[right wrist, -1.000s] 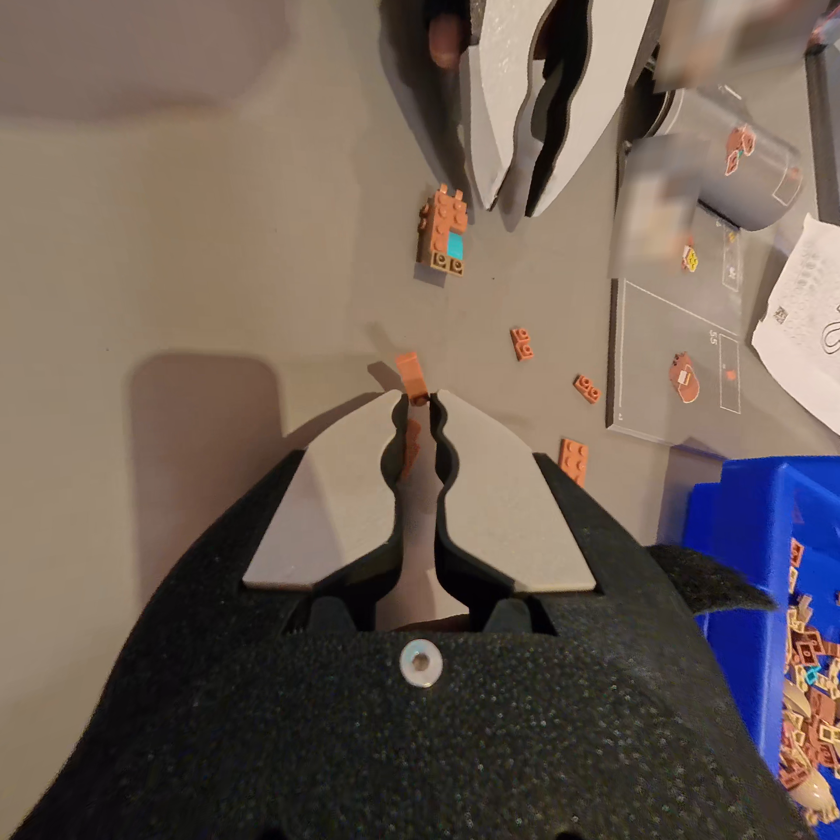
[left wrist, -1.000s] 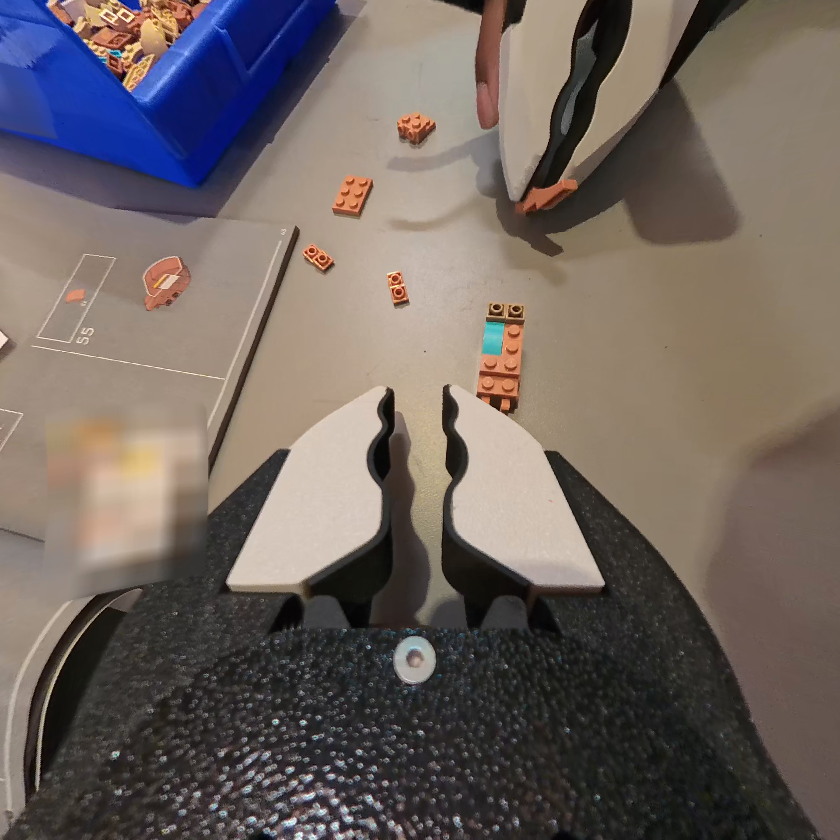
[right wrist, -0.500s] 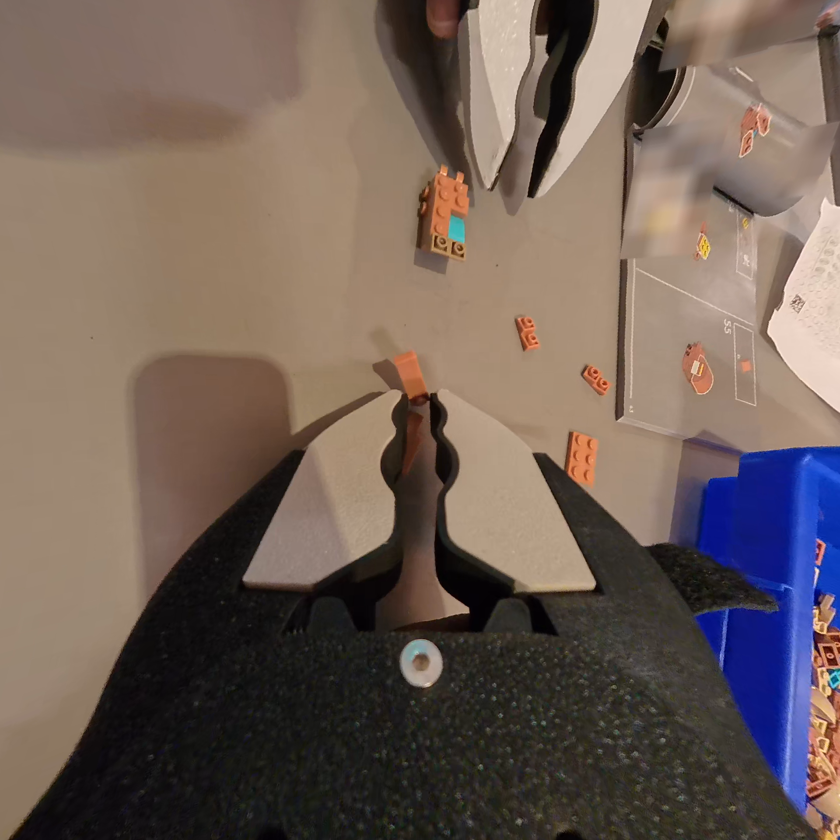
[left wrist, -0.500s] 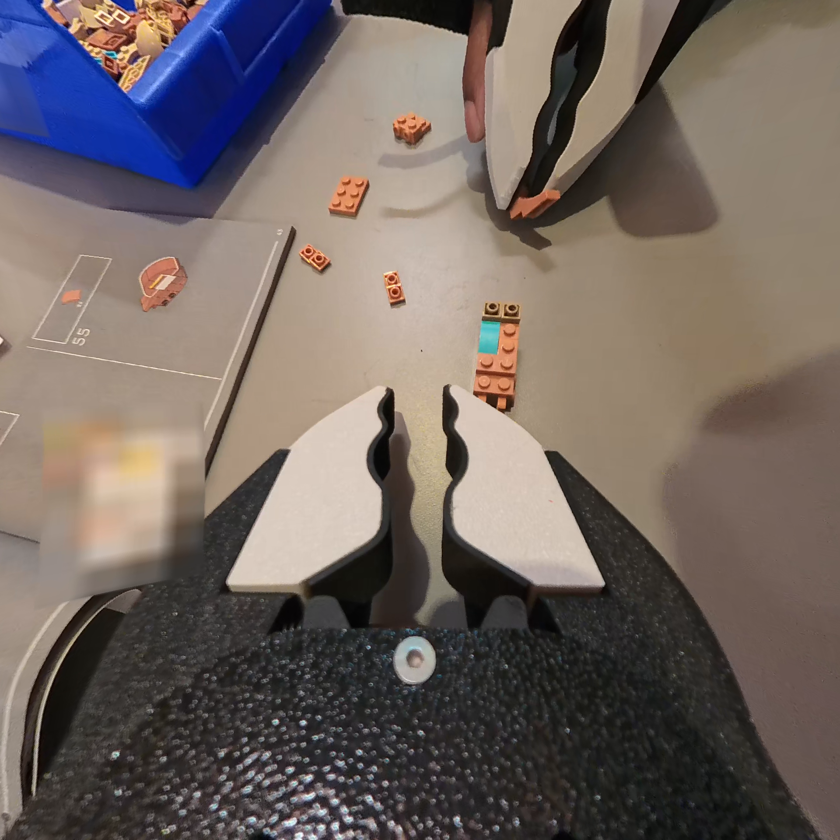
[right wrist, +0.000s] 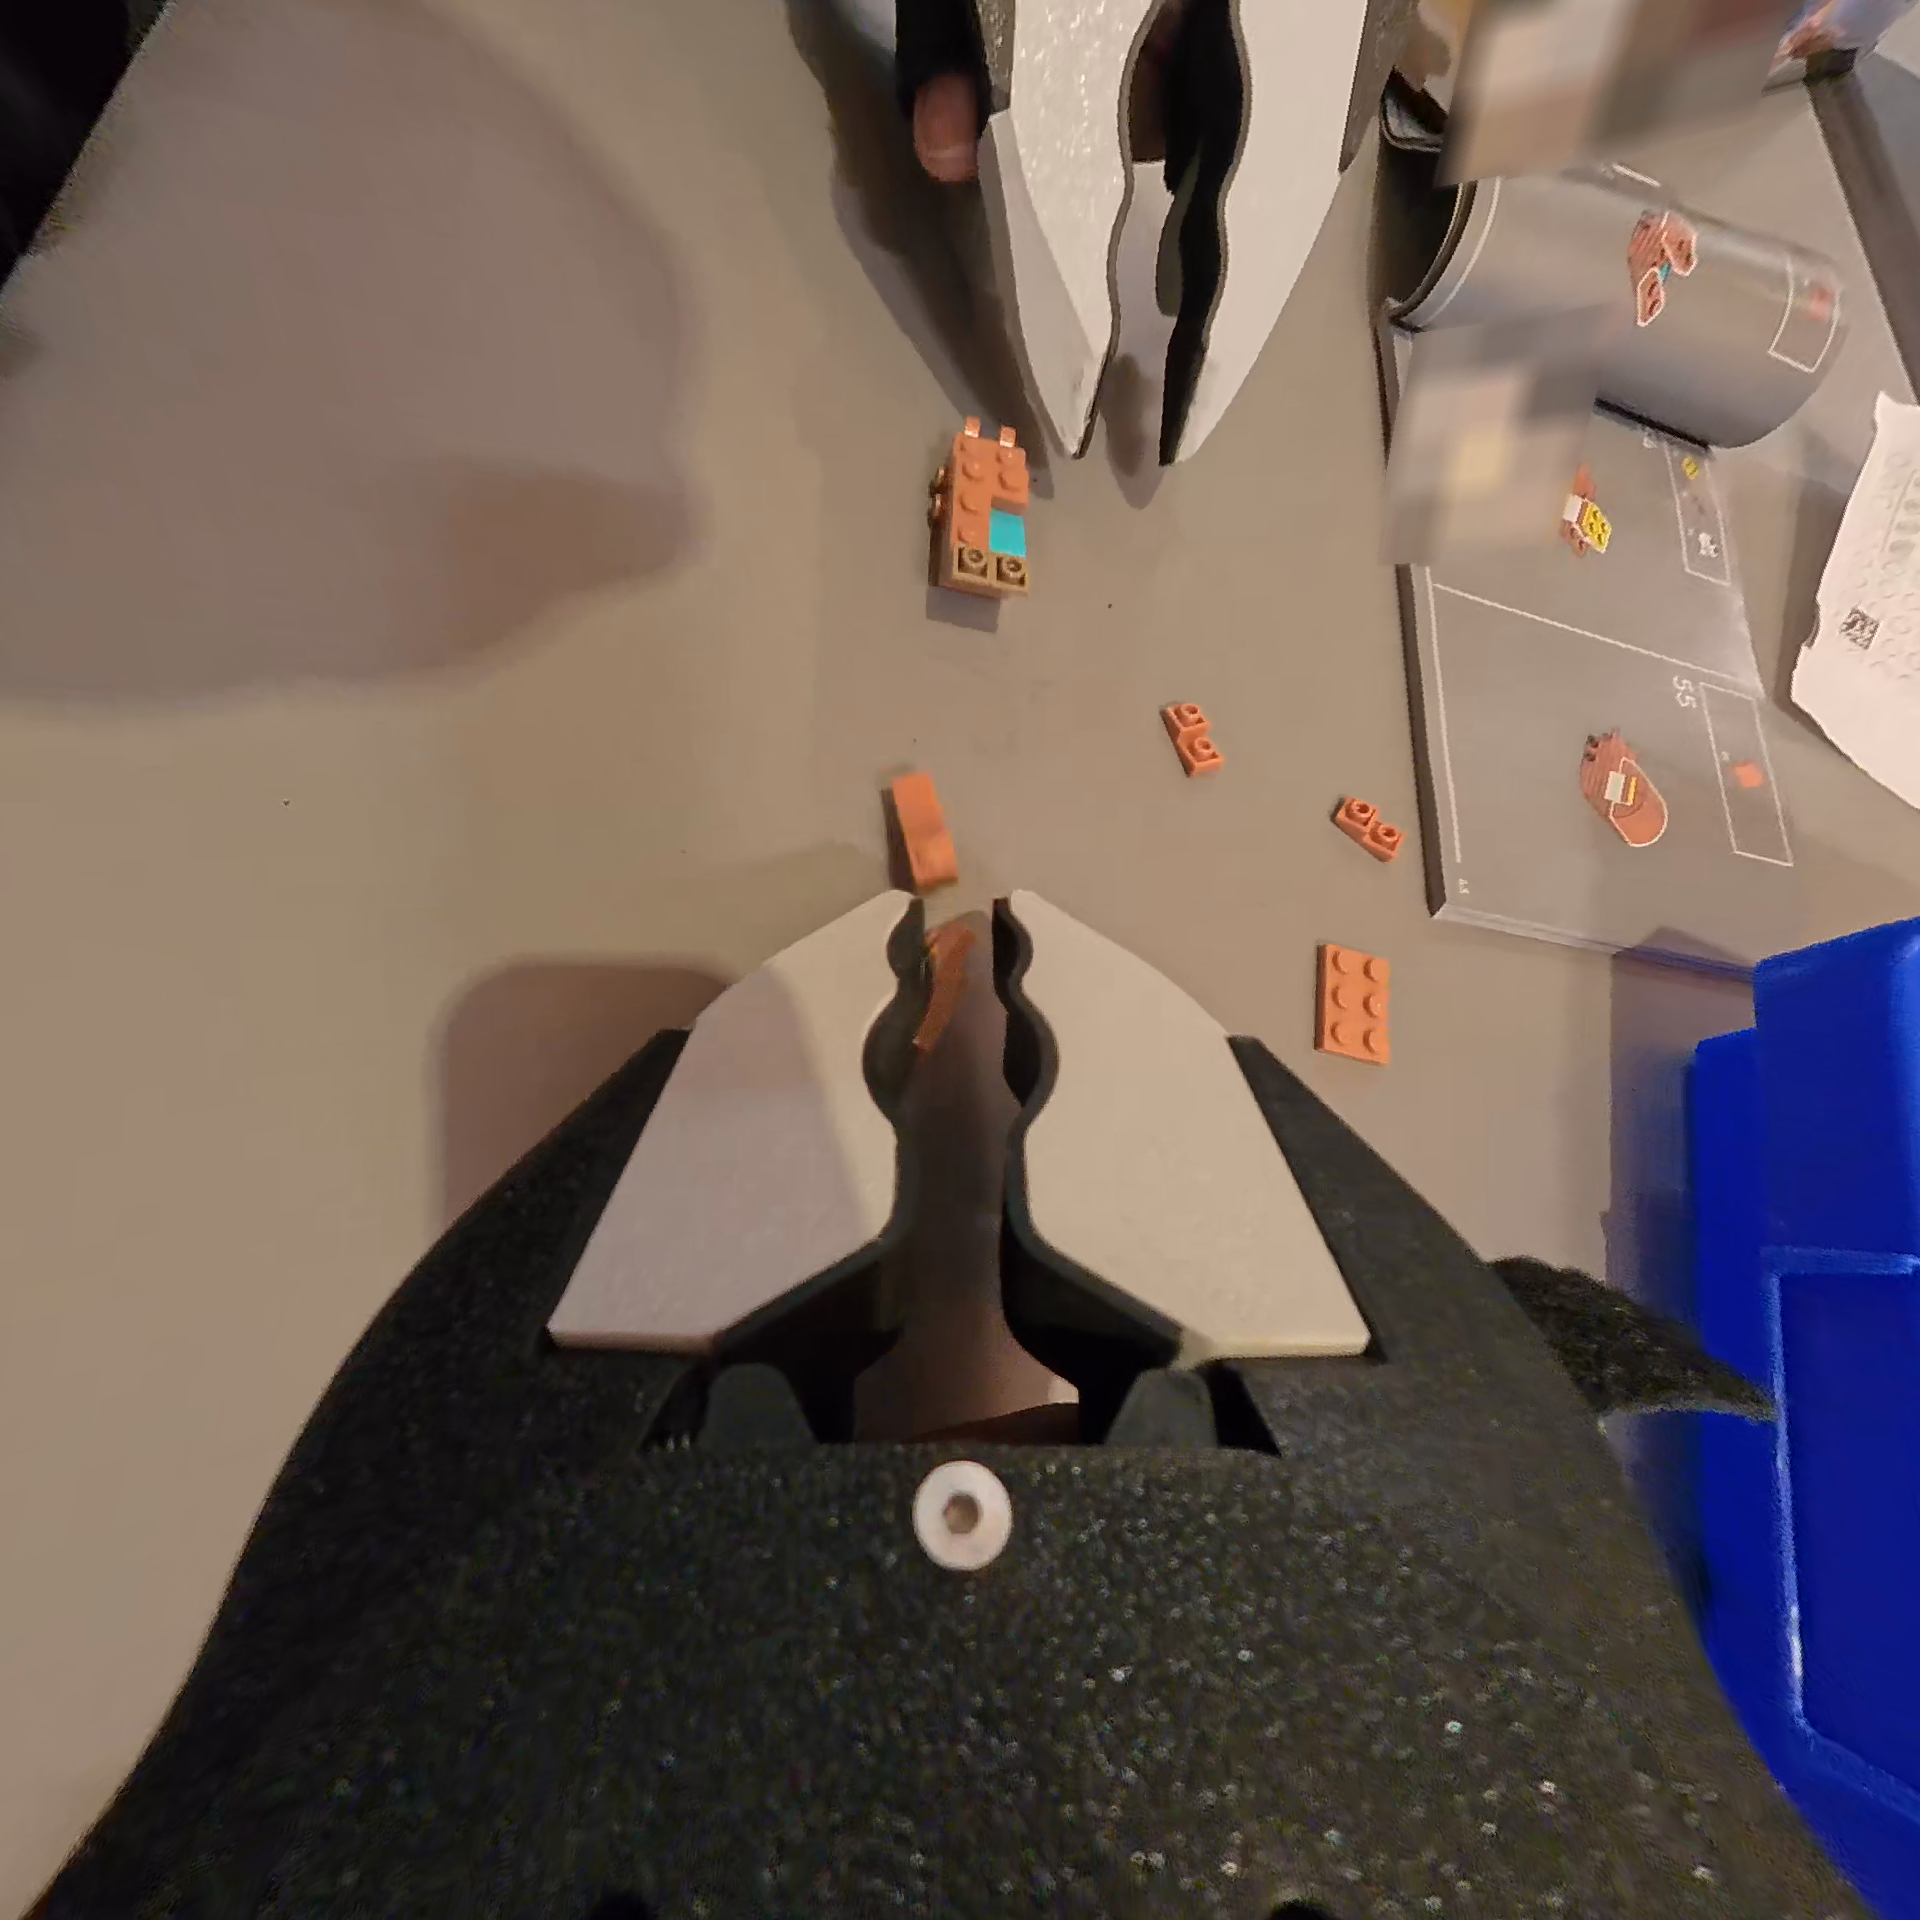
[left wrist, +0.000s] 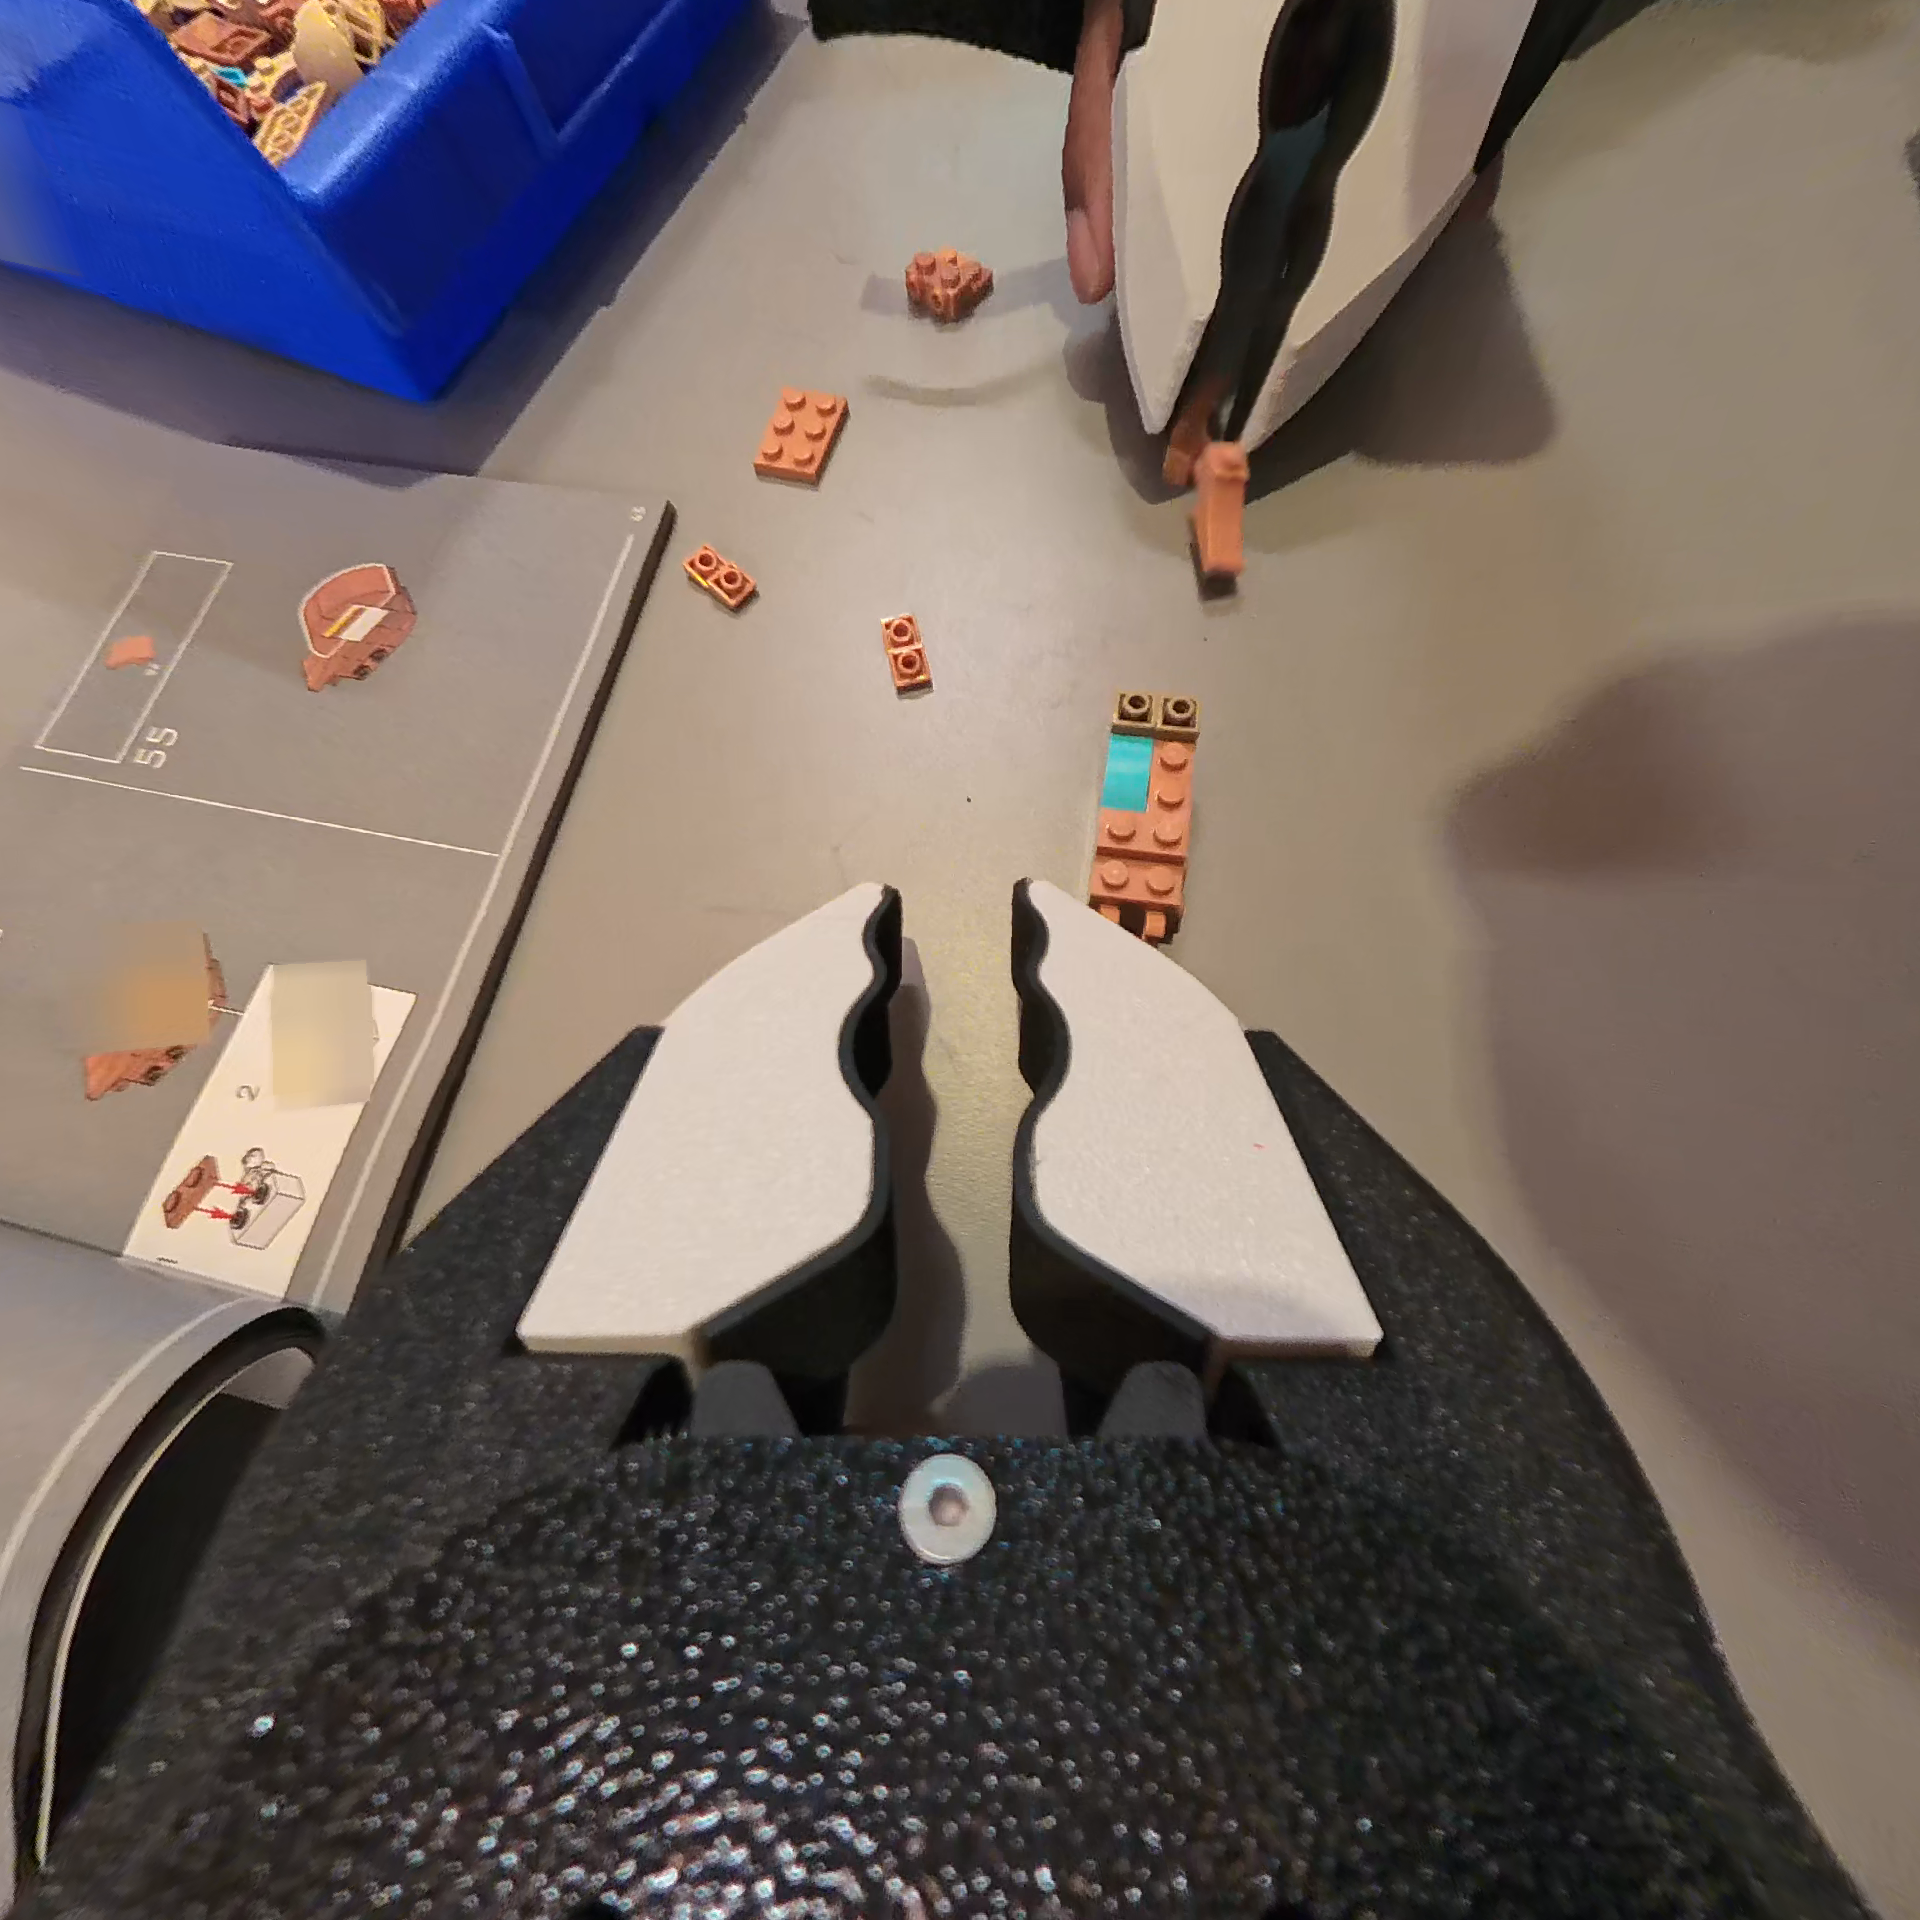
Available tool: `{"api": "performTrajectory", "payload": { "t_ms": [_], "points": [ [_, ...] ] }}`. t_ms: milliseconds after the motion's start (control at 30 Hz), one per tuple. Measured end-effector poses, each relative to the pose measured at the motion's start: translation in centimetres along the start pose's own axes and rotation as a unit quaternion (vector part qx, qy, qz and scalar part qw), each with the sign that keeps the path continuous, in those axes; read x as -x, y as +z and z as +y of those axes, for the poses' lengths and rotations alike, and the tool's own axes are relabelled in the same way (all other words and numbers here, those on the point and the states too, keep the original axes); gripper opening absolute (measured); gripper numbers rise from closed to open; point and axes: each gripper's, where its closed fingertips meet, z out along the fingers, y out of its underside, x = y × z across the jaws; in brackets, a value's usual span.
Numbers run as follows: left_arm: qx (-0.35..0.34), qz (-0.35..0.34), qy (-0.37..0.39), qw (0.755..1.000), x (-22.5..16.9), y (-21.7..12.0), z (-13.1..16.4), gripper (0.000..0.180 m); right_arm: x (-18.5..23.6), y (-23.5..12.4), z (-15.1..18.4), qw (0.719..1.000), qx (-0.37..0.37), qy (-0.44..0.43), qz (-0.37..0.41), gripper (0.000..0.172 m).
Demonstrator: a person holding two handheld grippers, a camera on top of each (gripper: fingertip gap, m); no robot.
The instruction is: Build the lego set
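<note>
Since the earlier frame, the right tongs have parted a little. The small smooth orange plastic brick that sat pinched at their tips is now clear of them, just ahead of the tips and blurred. A thin orange plastic sliver leans against the left pad, with a gap to the other pad, so these tongs read as released. The left tongs hang parted and bare over the matt grey table, just beside a small studded orange block assembly with a glossy teal tile and two tan studs. Flat orange studded plates lie scattered between a grey printed booklet and a hard blue plastic bin of mixed pieces.
</note>
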Motion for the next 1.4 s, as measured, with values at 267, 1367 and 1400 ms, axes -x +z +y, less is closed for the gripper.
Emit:
{"api": "performTrajectory", "payload": {
  "t_ms": [267, 1367, 1400],
  "points": [
    [0.0, 0.003, -0.004, 1.0, 0.0, 0.0, 0.0, 0.019, -0.2, -0.1, -0.1, 1.0, -0.005, 0.002, 0.009, 0.017],
    [0.004, 0.004, -0.003, 1.0, 0.0, 0.1, 0.1, 0.019, -1.4, -0.2, -0.3, 0.998, -0.015, 0.033, 0.044, 0.016],
    [0.004, 0.005, -0.003, 1.0, 0.0, 0.1, 0.1, 0.019, -1.4, -0.5, -0.5, 0.998, -0.021, 0.031, 0.043, 0.016]
  ]
}}
